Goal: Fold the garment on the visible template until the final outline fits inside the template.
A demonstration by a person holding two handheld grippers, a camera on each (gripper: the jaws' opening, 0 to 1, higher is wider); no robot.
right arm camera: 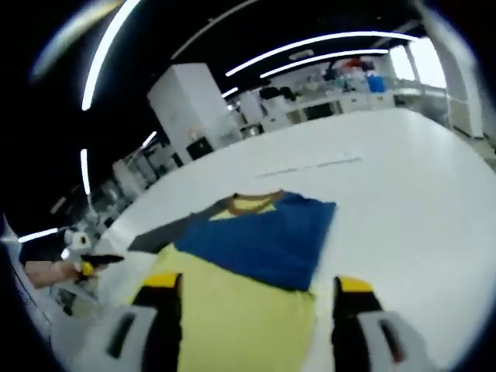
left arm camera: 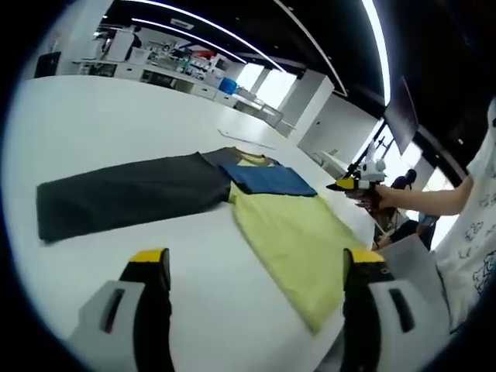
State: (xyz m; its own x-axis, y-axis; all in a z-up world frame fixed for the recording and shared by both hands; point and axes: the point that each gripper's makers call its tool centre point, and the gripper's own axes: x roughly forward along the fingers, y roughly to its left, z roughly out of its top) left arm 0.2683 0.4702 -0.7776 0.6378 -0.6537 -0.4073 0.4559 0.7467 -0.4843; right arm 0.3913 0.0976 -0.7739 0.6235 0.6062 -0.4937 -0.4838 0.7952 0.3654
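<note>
Yellow-green body: the garment lies flat on the white table, trunk running from the collar at about 11 o'clock in the left gripper view down to the hem at 5 o'clock near the table edge.
Blue sleeve: already folded across the chest, a blue panel just below the collar; in the right gripper view it sits at 12 o'clock above the jaws, over the yellow trunk.
Dark sleeve: the grey sleeve stretches straight out toward 9 o'clock in the left gripper view, unfolded, its long axis nearly square to the trunk.
Template: faint lines on the table beyond the collar; I cannot tell their full outline.
Left gripper: jaws spread wide, grasping nothing, hovering above the table with the dark sleeve at 10 o'clock ahead of it.
Right gripper: jaws parted and bare, poised over the lower trunk, pointing up the garment's length toward the collar; seen from the left gripper view it is held at 3 o'clock off the garment's far side.
Deciding relation: the dark sleeve lies on the left gripper's side, well apart from the right one, so the left is nearer for folding it in across the trunk.
Progress, as a judgement: one sleeve in, one sleeve and the lengthwise fold not yet done.
</note>
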